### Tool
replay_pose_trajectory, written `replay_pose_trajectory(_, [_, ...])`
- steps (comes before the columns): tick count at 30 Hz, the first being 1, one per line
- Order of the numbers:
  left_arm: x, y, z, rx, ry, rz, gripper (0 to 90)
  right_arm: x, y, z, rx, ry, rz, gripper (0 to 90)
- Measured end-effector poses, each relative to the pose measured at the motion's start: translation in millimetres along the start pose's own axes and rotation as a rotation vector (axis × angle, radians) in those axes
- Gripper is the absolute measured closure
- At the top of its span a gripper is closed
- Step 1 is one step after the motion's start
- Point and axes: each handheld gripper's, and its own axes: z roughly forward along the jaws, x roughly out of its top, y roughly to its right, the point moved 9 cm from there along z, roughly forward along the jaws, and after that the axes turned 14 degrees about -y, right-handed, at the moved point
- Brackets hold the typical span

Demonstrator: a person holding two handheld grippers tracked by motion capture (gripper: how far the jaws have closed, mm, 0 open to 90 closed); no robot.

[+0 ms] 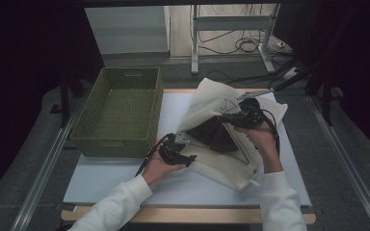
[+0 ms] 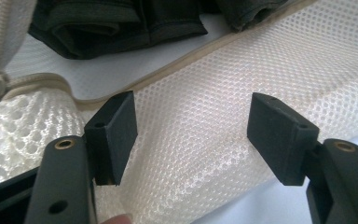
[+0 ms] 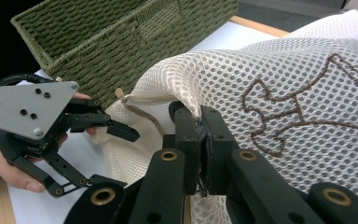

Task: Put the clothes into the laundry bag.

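Overhead, the right gripper (image 1: 224,117) has its fingers clenched on the mesh bag's (image 1: 221,166) raised flap edge; the left gripper (image 1: 189,159), fingers released, sits at its lower hem beside the basket (image 1: 120,144).

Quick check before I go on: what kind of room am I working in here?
Probably a lab or recording workspace, not a home. The white table sits between metal rails, cables trail loose on the floor behind it, and dark curtains close off the sides.
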Motion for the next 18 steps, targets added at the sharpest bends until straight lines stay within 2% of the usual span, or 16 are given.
replay_pose_trajectory(5, [-4.5,3.7,8.9,-0.015,-0.039,0.027,35.2,-1.7,0.0,3.9,0.007,-0.015,0.001,86.9])
replay_pose_trajectory(12, [-9.7,9.1,19.2,-0.037,-0.077,0.019,36.9,-2.9,0.1,5.8,0.007,-0.023,0.004,86.9])
replay_pose_trajectory(15, [-9.4,7.4,18.5,-0.041,-0.080,0.011,43.0,-3.0,-0.2,6.2,0.005,-0.025,0.003,86.8])
replay_pose_trajectory(18, [-9.5,3.1,17.5,-0.030,-0.073,0.008,54.0,-3.2,-0.2,6.5,0.004,-0.026,0.004,86.9])
